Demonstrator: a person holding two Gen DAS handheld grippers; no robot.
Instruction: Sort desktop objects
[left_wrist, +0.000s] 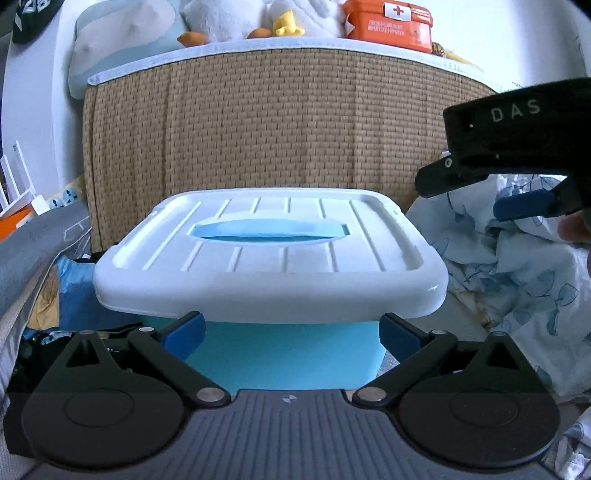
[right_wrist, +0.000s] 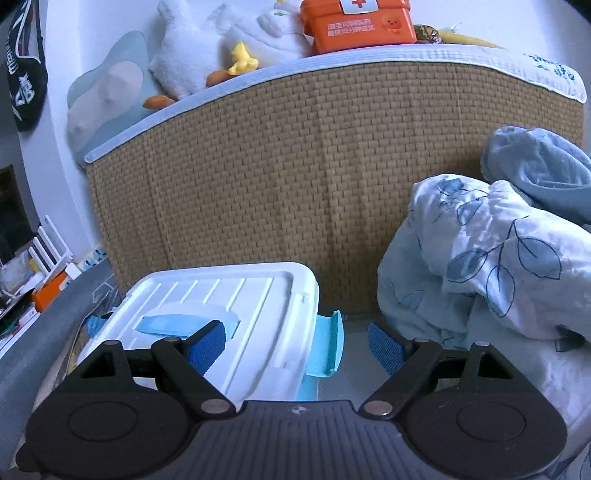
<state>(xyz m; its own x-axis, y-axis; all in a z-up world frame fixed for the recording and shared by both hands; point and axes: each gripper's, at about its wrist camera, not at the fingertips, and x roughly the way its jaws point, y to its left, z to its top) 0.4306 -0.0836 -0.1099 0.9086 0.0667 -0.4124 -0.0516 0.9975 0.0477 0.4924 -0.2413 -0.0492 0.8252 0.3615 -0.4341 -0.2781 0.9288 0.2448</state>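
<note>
A light blue storage box (left_wrist: 284, 354) with a white ribbed lid (left_wrist: 269, 254) and a blue handle (left_wrist: 269, 232) stands right in front of my left gripper (left_wrist: 291, 332). The left jaws are open, one pad on each side of the box body, below the lid rim. In the right wrist view the lid (right_wrist: 229, 317) lies at lower left, with its blue side latch (right_wrist: 327, 347) flipped open. My right gripper (right_wrist: 295, 347) is open above the box's right end; its left pad (right_wrist: 207, 347) hovers over the lid. The right gripper also shows in the left wrist view (left_wrist: 517, 173).
A woven brown headboard (left_wrist: 258, 125) rises behind the box. On its top ledge sit plush toys (right_wrist: 207, 55) and an orange first-aid box (right_wrist: 354, 26). A crumpled leaf-print quilt (right_wrist: 491, 258) lies to the right. Grey fabric and clutter (left_wrist: 40, 236) lie to the left.
</note>
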